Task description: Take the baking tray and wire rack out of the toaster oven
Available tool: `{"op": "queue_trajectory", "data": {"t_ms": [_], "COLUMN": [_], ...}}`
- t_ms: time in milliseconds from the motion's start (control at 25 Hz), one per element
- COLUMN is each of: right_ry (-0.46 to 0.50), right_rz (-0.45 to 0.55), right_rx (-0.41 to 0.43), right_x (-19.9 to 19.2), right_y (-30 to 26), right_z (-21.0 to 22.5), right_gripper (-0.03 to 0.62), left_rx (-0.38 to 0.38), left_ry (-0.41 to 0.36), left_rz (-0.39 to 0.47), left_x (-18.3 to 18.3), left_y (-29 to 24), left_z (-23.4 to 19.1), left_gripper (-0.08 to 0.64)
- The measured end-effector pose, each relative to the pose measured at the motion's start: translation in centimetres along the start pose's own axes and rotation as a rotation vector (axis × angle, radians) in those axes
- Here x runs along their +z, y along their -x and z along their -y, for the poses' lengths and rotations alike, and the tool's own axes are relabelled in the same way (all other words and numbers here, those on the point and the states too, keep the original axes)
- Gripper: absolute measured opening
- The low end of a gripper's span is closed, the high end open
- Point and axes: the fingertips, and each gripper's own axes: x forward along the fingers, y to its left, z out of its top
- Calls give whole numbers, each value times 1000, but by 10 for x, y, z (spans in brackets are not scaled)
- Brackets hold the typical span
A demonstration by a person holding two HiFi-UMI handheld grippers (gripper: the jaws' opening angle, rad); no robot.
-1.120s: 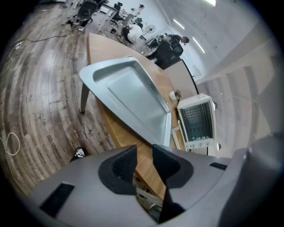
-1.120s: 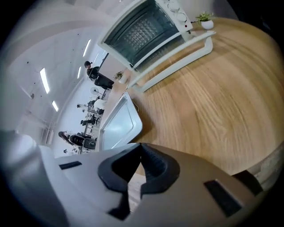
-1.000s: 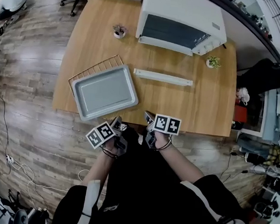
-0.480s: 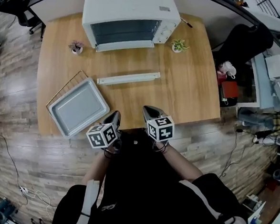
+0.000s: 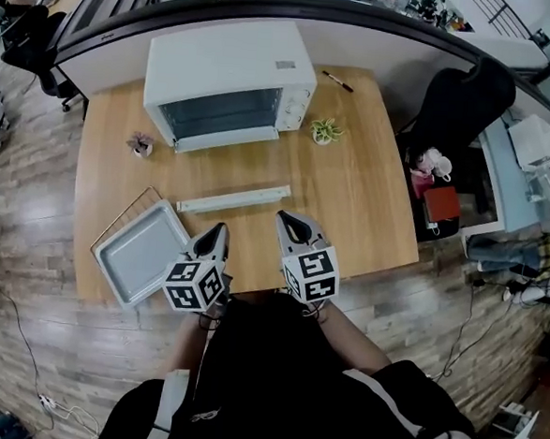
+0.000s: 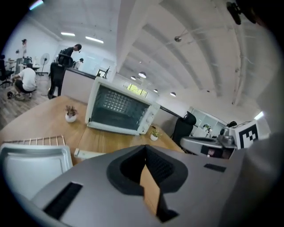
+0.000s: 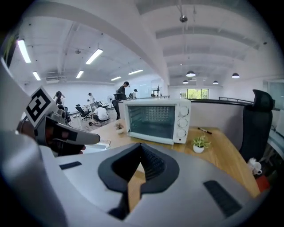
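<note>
Jaws clenched & empty on left gripper [image 5: 219, 229] & right gripper [image 5: 290, 221]. Baking tray [image 5: 139, 253], atop wire rack [image 5: 125, 215], lies left of left gripper, outside both jaws.

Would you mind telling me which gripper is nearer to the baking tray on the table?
Left. The left gripper hovers close beside the baking tray; the right gripper is on the left one's far side, farther from it.

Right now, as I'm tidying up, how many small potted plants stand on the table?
2. In the head view, one potted plant sits left of the toaster oven, the other right of it, both on the table. None looks hidden.
</note>
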Motion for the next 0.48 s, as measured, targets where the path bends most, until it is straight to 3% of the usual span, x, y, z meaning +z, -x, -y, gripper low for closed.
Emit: {"op": "queue_trajectory", "data": {"t_ms": [280,480], "right_ry": [74,108], "right_rz": [225,345], "right_rx": [7,-2], "right_x": [100,147], "right_y": [33,57], "right_z": [7,13], "right_gripper": [8,8], "left_rx": [12,36], "left_ry": [-208,-292], "left_rz": [219,364], "left_x": [92,147], "left_y": [25,50], "left_z": [47,77], "left_gripper": [23,23]}}
